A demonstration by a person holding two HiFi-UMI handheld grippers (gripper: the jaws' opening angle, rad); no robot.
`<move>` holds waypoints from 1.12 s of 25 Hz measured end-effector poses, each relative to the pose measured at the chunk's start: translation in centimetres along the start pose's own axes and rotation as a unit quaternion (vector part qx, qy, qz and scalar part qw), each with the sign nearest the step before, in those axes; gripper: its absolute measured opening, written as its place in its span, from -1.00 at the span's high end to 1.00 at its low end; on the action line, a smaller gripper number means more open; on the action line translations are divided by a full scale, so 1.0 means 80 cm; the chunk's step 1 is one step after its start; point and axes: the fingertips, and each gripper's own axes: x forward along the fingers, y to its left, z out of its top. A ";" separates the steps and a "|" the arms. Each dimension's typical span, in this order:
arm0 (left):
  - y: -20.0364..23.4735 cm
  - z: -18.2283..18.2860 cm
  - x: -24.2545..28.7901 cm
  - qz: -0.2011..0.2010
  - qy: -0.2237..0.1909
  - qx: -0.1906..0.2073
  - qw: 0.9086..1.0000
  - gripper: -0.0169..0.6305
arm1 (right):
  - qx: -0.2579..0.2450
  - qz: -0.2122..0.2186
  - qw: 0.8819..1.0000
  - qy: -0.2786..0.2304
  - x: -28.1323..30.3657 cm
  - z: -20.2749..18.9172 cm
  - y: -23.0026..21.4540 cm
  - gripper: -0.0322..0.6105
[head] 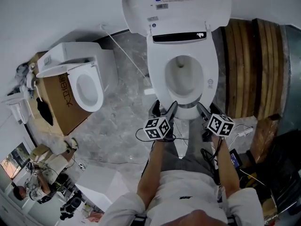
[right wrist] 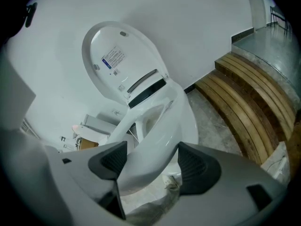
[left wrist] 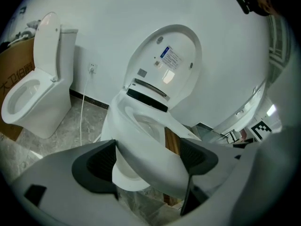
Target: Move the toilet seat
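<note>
A white toilet stands against the wall with its lid (head: 176,8) raised upright. The toilet seat (head: 160,79) is a white ring over the bowl. My left gripper (head: 163,106) is at the seat's front left and my right gripper (head: 206,111) at its front right. In the left gripper view the seat (left wrist: 141,140) fills the gap between the dark pads (left wrist: 101,161) of the left gripper (left wrist: 146,159), touching both. The right gripper view shows the seat (right wrist: 155,140) likewise pressed between the pads (right wrist: 190,164) of the right gripper (right wrist: 150,161). The bowl's front shows just under the seat.
A second white toilet (head: 87,86) stands at the left beside a cardboard box (head: 61,98). Curved wooden planks (head: 249,65) lie at the right of the toilet. A thin cable (head: 122,46) runs across the grey marble floor. The person's legs are right behind the grippers.
</note>
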 end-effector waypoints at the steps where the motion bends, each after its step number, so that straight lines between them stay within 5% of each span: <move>1: -0.002 0.004 -0.001 -0.001 -0.003 0.005 1.000 -0.29 | 0.001 0.001 1.000 -0.002 -0.002 0.003 0.002 -0.23; 8: -0.013 0.027 -0.014 -0.008 -0.020 0.017 1.000 -0.29 | 0.009 0.008 1.000 -0.012 -0.016 0.018 0.017 -0.23; 16: -0.037 0.046 -0.041 -0.033 -0.027 0.080 0.996 -0.29 | 0.019 0.012 1.000 -0.021 -0.028 0.033 0.030 -0.23; 28: -0.096 0.057 -0.098 -0.101 -0.020 0.257 0.961 -0.28 | 0.038 0.014 0.998 -0.038 -0.043 0.058 0.047 -0.23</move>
